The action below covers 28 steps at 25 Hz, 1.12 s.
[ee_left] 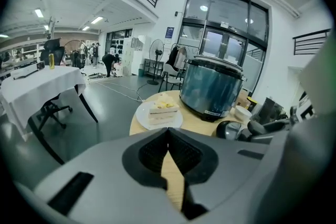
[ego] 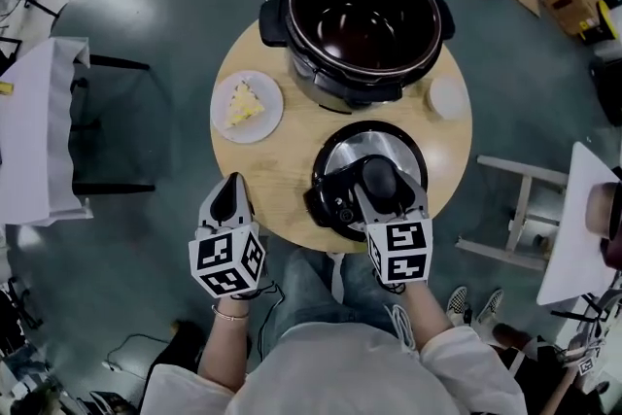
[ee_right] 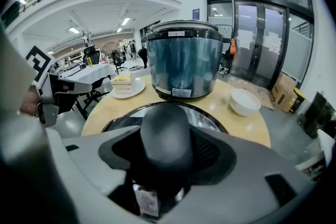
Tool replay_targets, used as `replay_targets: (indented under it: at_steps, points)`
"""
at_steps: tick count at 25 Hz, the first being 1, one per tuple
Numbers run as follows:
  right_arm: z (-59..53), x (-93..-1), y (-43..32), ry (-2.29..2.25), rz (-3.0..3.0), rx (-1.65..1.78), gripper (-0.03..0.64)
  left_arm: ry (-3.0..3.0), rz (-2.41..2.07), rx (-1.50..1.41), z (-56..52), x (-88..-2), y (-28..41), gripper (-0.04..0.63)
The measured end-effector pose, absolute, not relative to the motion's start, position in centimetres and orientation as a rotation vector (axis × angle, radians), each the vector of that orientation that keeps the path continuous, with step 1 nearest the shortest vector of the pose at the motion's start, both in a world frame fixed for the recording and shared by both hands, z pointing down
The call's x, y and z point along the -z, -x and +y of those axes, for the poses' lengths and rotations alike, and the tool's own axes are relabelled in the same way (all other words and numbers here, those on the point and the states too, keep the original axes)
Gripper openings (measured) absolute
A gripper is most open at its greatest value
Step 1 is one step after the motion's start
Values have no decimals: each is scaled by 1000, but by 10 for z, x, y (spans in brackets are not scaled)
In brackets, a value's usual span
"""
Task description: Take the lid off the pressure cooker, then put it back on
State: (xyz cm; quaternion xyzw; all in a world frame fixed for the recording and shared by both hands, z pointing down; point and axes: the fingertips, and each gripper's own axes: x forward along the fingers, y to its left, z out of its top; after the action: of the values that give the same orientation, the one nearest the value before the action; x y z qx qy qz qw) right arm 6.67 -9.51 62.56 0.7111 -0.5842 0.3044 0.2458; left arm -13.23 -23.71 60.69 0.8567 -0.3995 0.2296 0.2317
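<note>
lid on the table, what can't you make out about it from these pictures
1. Near rim of the lid: in the head view the right hand-held gripper covers it; in the right gripper view the knob and the jaws closed on it block it.
2. Sticker below the knob: right gripper view, print too small and blurred to read.
3. Lid underside: it faces the table in every view.

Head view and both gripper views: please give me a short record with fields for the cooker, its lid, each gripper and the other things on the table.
cooker: open, at the far side of the table
lid: knob up, in front of the cooker, on or just above the table
right gripper: shut on the knob
left gripper: jaws together, empty, at the table's near left edge
other things: cake on a plate, left of the cooker; white bowl, right of it
</note>
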Motion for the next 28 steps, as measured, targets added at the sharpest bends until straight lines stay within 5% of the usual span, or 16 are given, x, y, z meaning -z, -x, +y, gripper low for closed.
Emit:
replay_targets:
  at_steps: [28]
  points:
    - [-89, -608, -71, -1947, -1569, -890, 278, -2324, -1124, -546, -237, -572, 137, -5]
